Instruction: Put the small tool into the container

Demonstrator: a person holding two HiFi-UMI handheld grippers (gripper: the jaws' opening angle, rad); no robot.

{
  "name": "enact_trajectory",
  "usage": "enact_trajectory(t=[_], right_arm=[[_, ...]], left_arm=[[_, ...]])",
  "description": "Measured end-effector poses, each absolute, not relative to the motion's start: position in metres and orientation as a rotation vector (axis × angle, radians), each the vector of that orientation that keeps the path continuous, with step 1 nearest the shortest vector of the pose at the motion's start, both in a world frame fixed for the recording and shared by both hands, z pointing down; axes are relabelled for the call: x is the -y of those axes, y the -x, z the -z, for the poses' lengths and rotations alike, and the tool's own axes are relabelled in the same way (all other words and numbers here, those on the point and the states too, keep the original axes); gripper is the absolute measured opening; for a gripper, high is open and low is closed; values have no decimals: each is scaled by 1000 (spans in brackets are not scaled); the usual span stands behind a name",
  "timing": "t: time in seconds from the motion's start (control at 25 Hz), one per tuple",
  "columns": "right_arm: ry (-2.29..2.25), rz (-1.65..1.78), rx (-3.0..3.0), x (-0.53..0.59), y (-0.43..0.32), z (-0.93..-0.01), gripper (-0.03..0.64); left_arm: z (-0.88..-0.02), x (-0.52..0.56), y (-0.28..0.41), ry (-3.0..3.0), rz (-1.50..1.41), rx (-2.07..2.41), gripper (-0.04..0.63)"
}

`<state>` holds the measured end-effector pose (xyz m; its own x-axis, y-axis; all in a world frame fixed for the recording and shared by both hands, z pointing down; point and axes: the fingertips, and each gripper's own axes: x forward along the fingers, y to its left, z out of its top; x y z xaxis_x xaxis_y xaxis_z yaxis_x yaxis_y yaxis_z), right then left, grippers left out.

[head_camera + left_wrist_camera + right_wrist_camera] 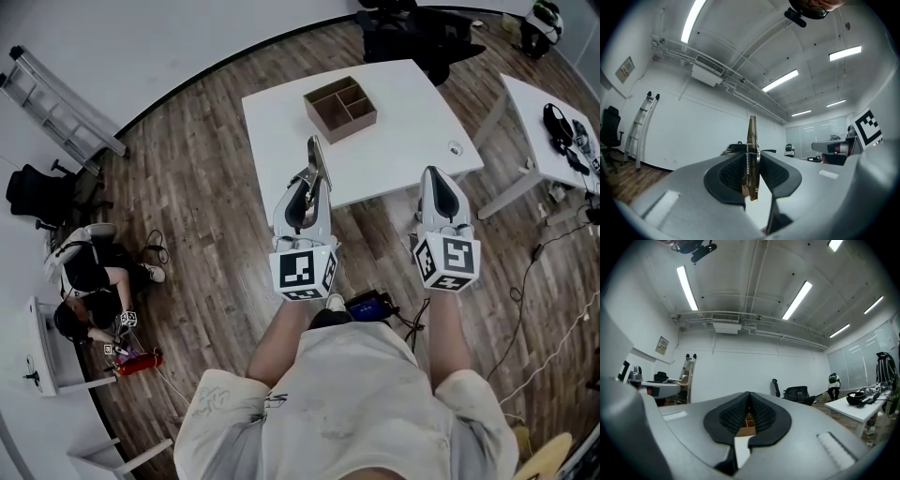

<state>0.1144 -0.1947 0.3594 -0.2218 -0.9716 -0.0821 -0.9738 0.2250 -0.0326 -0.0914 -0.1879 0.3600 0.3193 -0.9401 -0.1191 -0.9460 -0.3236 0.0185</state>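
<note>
Head view: your left gripper [314, 183] and right gripper [437, 180] line up with the white table's [412, 103] near edge, with wood floor [206, 187] all round. One brown container [340, 109] sits farther back, its three compartments showing bare bottoms.

Left gripper view: the pads clamp the one small tool [751, 159] upright (a sprung metal clip).

Right gripper view: the pads are pressed together.

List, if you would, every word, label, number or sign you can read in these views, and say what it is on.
No text can be read in any view.
Wall notice: too small and blurred to read.
Left marker cube and right marker cube: black-and-white square patterns, no words.
Sleeve print: too small to read.
</note>
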Motion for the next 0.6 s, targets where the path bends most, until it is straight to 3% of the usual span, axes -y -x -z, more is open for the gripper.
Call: enact_trajectory(t=[0.6], right_arm=[[1944, -68, -2396, 201, -112, -354, 5]], left_arm=[[-359, 205, 88, 2554, -183, -1754, 106]])
